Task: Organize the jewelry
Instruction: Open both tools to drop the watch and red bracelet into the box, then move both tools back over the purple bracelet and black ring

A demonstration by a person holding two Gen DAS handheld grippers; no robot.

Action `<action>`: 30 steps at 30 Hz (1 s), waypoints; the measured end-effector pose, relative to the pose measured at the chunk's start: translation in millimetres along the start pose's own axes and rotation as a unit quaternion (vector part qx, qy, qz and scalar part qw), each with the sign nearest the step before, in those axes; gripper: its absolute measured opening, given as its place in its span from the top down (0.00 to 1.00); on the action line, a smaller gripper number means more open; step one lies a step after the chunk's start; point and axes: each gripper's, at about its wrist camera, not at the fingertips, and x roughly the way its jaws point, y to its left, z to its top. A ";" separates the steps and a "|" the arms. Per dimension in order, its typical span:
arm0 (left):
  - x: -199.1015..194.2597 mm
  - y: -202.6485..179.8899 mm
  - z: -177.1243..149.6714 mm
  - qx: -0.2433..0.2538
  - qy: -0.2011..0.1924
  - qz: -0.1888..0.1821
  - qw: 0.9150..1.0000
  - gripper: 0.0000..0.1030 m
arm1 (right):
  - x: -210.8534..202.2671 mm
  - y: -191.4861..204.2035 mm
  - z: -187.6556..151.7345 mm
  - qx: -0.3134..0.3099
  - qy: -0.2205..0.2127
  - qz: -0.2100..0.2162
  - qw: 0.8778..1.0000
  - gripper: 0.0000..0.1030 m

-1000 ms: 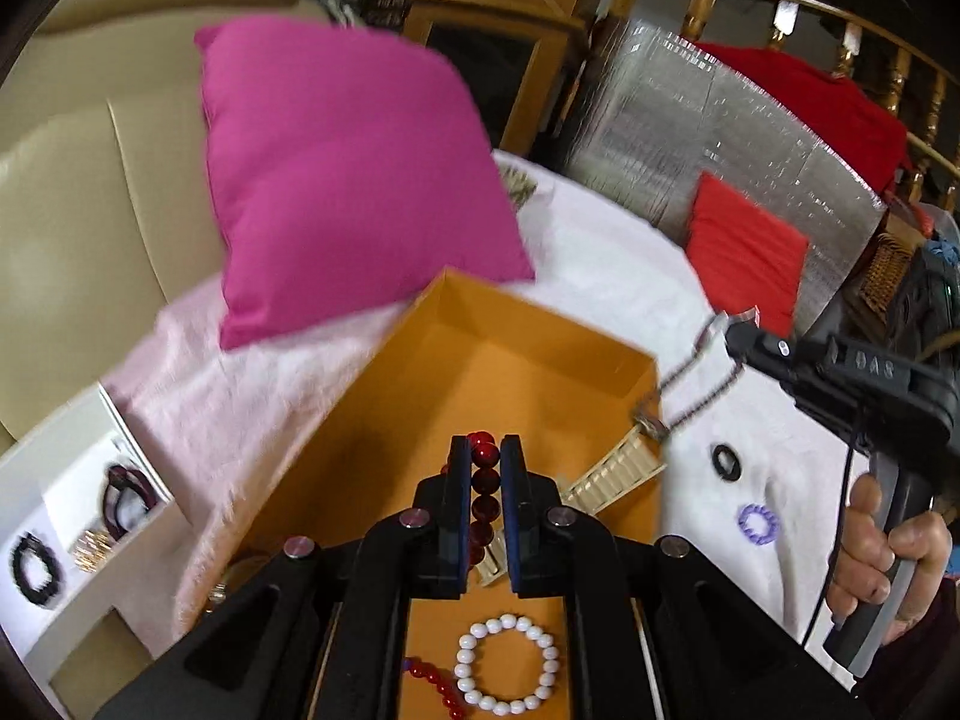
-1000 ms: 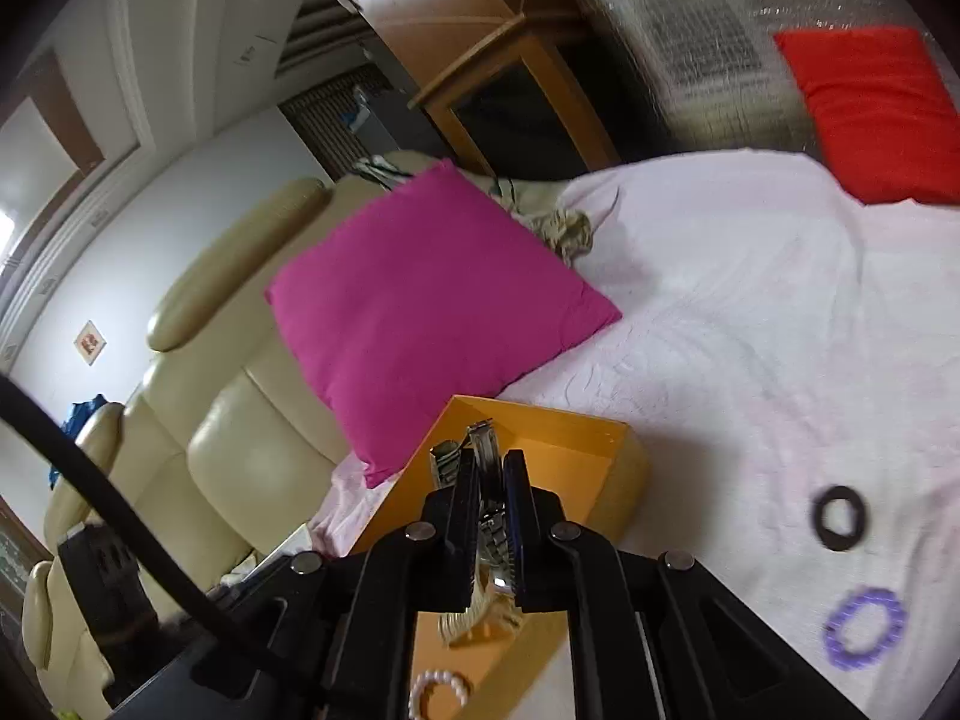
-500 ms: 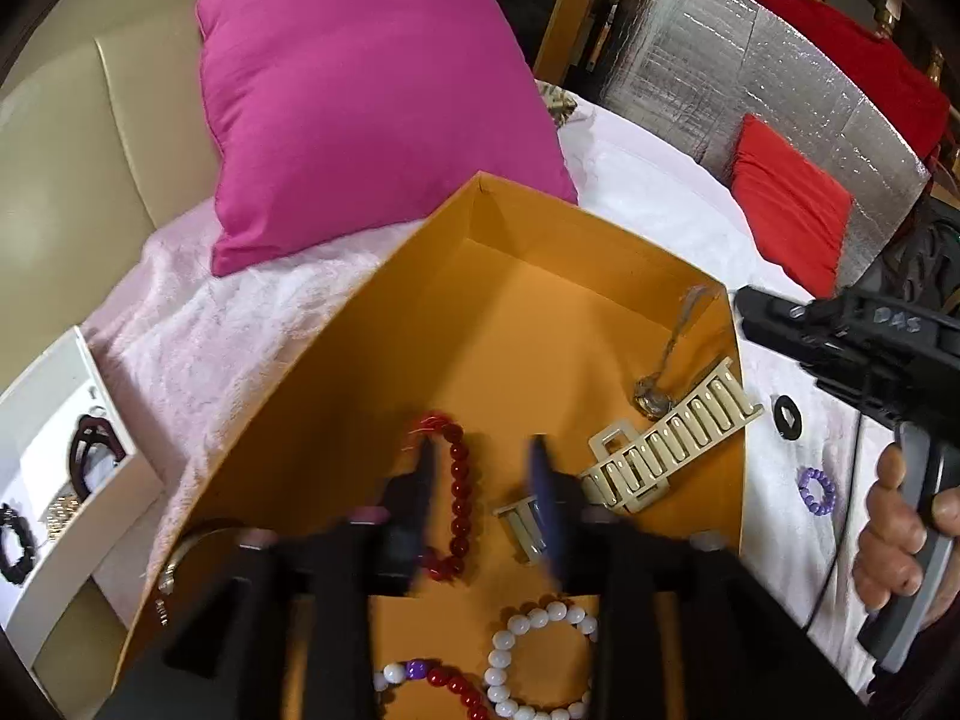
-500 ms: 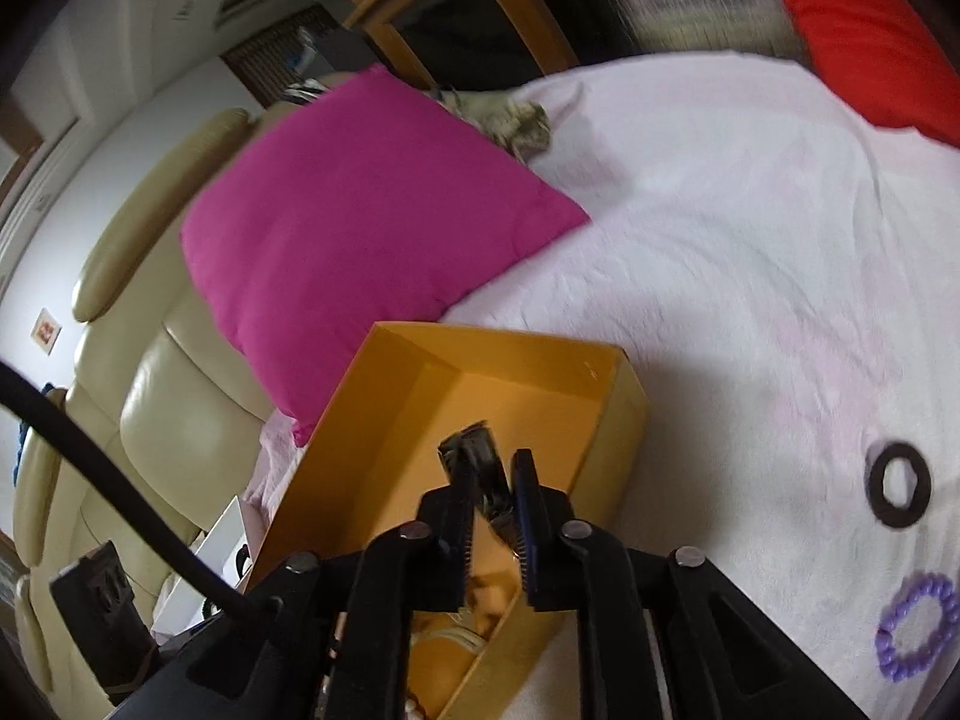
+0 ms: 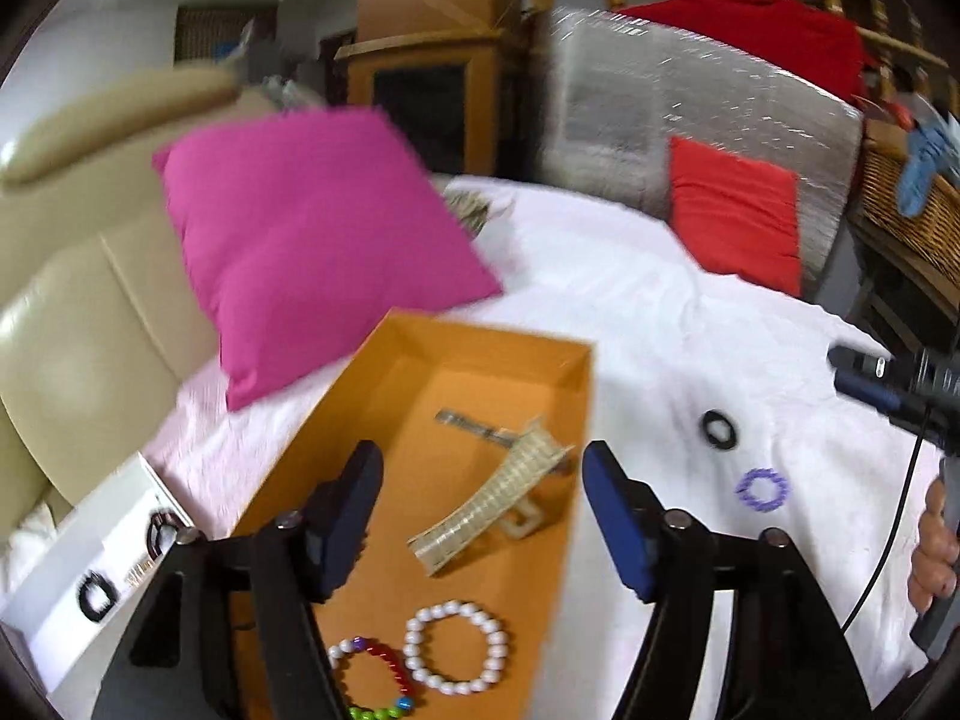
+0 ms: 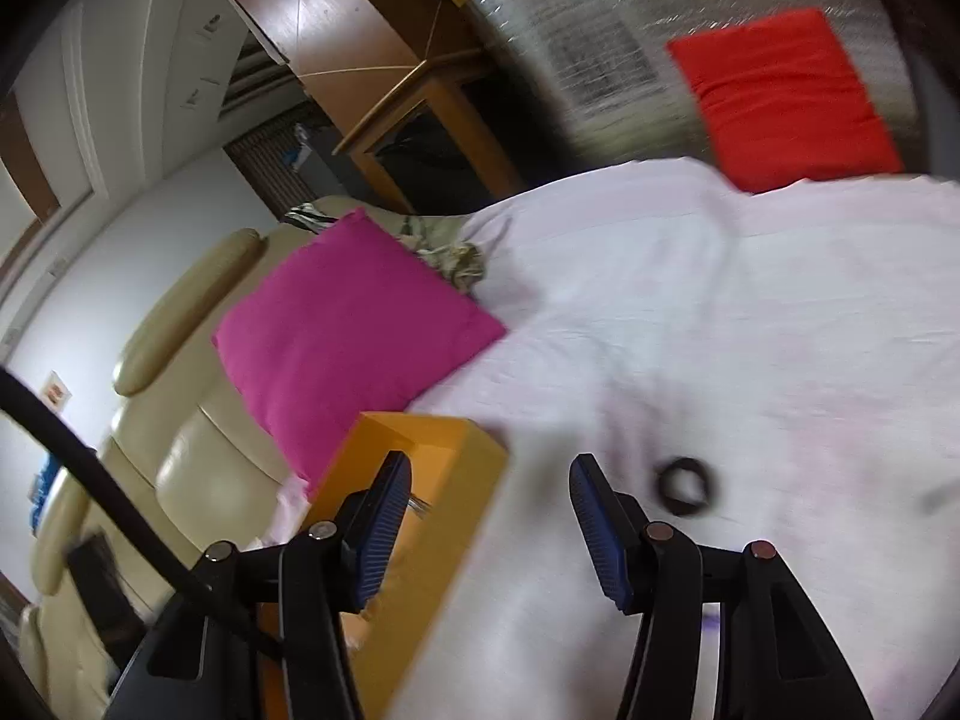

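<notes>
An orange box (image 5: 462, 336) sits on the white cloth and holds a cream hair clip (image 5: 492, 501), a silver watch (image 5: 474, 425), a white bead bracelet (image 5: 456, 647) and a multicoloured bead bracelet (image 5: 375, 684). My left gripper (image 5: 480, 516) is open and empty over the box. A black ring (image 5: 719, 429) and a purple hair tie (image 5: 762, 489) lie on the cloth to the right. My right gripper (image 6: 489, 525) is open and empty, just right of the box (image 6: 420, 480), with the black ring (image 6: 687, 485) beyond its right finger.
A magenta cushion (image 5: 312, 228) leans on the cream sofa (image 5: 72, 330) behind the box. A white organiser tray (image 5: 90, 564) with dark bracelets sits at the left. A red cushion (image 5: 735, 213) and a foil-wrapped panel (image 5: 660, 114) stand at the back.
My left gripper opened and let go of the red bead bracelet into the box. My right gripper opened, dropped the silver watch into the box, and moved right toward the black ring.
</notes>
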 end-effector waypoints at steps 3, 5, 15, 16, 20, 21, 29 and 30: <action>-23.6 -31.2 8.6 0.025 -0.026 -0.004 0.999 0.23 | -32.4 -11.4 -10.2 -0.012 -0.002 -0.026 1.000 0.43; -38.4 -53.1 14.5 0.041 -0.038 -0.009 0.998 0.22 | -52.6 -21.4 -14.6 -0.008 -0.011 -0.042 0.999 0.43; -69.0 -156.6 20.9 0.128 -0.055 -0.025 0.990 0.19 | -120.1 -67.8 -26.0 0.033 -0.055 -0.067 0.996 0.43; -67.8 -164.3 20.3 0.134 -0.053 -0.024 0.989 0.19 | -125.2 -74.4 -26.4 0.039 -0.057 -0.068 0.995 0.43; -62.2 -191.9 16.1 0.149 -0.046 -0.027 0.987 0.18 | -137.2 -93.4 -27.1 0.050 -0.063 -0.088 0.993 0.43; -59.8 -197.9 15.1 0.151 -0.044 -0.029 0.987 0.18 | -139.8 -98.7 -27.4 0.054 -0.062 -0.090 0.993 0.43; -9.1 -225.7 -1.7 0.139 -0.006 -0.046 0.989 0.18 | -149.5 -132.8 -31.8 0.082 -0.047 -0.110 0.989 0.43; 6.7 -224.9 -7.1 0.131 0.003 -0.047 0.990 0.18 | -148.0 -139.4 -32.1 0.093 -0.041 -0.110 0.989 0.43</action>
